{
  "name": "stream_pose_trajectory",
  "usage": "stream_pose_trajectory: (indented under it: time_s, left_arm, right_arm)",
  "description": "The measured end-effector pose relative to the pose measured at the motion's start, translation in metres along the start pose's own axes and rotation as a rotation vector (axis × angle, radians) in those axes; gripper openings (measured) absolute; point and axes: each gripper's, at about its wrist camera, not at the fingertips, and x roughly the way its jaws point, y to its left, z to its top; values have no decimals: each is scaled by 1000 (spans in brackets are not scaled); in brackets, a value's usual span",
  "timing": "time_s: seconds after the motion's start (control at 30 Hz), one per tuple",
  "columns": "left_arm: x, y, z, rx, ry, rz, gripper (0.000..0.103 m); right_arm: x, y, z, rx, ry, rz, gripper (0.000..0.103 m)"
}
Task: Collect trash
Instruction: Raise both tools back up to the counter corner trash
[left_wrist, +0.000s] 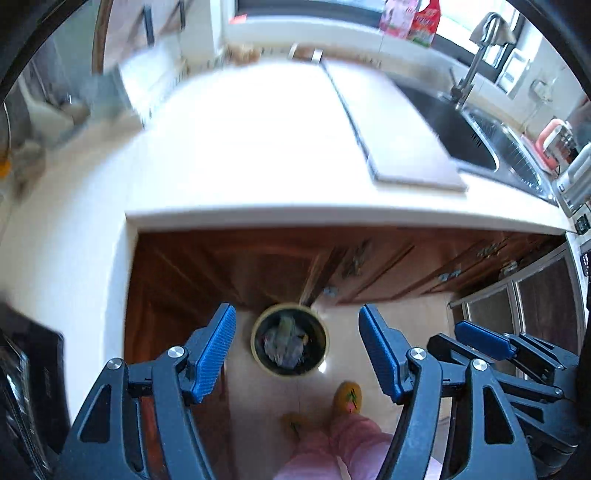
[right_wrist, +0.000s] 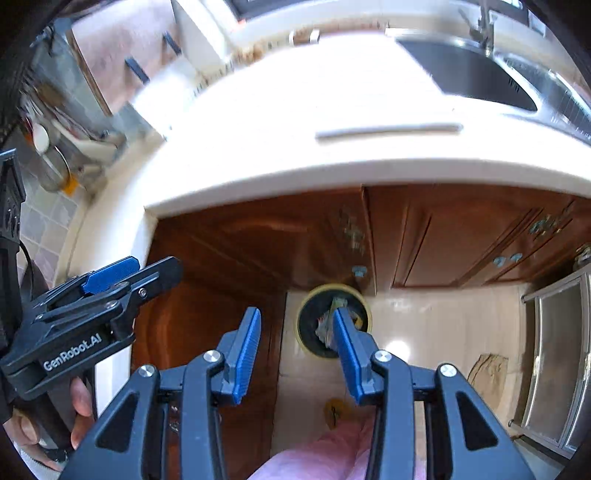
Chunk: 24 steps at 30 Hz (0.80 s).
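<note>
A round bin (left_wrist: 255, 345) with a pale yellow rim stands on the floor far below, holding crumpled trash (left_wrist: 286, 343). My left gripper (left_wrist: 297, 310) hangs high above it, open, with nothing between its blue pads. In the right wrist view the same bin (right_wrist: 303, 314) with its trash (right_wrist: 324, 326) lies partly behind one blue pad of my right gripper (right_wrist: 295, 312), which is also open and empty. Each gripper shows side-on in the other's view: the right gripper (left_wrist: 476, 332) and the left gripper (right_wrist: 122, 269), the latter held by a hand (right_wrist: 81, 406).
A white counter (left_wrist: 258, 147) juts out over brown cabinet doors (right_wrist: 443, 240). On it lie a pale cutting board (left_wrist: 399, 140) and a steel sink (left_wrist: 461, 125) with a tap. Yellow slippers (left_wrist: 347, 398) and pink trouser legs (left_wrist: 332, 443) stand by the bin. A brown paper bag (right_wrist: 487, 373) lies on the floor.
</note>
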Motion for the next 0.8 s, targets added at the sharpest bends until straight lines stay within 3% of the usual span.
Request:
stream_pose_trajectory:
  time_s: [0.3, 0.47, 0.6, 0.8]
  left_arm:
    - [-50, -12, 58, 50, -150, 41, 74]
    - [-63, -8, 104, 54, -208, 62, 76]
    - [-59, 1, 159, 19, -230, 71, 77]
    - [-37, 0, 246, -3, -226, 97, 77]
  right_arm:
    - [-64, 6, 57, -7, -167, 29, 43]
    - [-75, 6, 101, -41, -233, 54, 48]
    - [-75, 7, 153, -76, -256, 82, 49]
    - [-58, 3, 253, -148, -222, 143, 50]
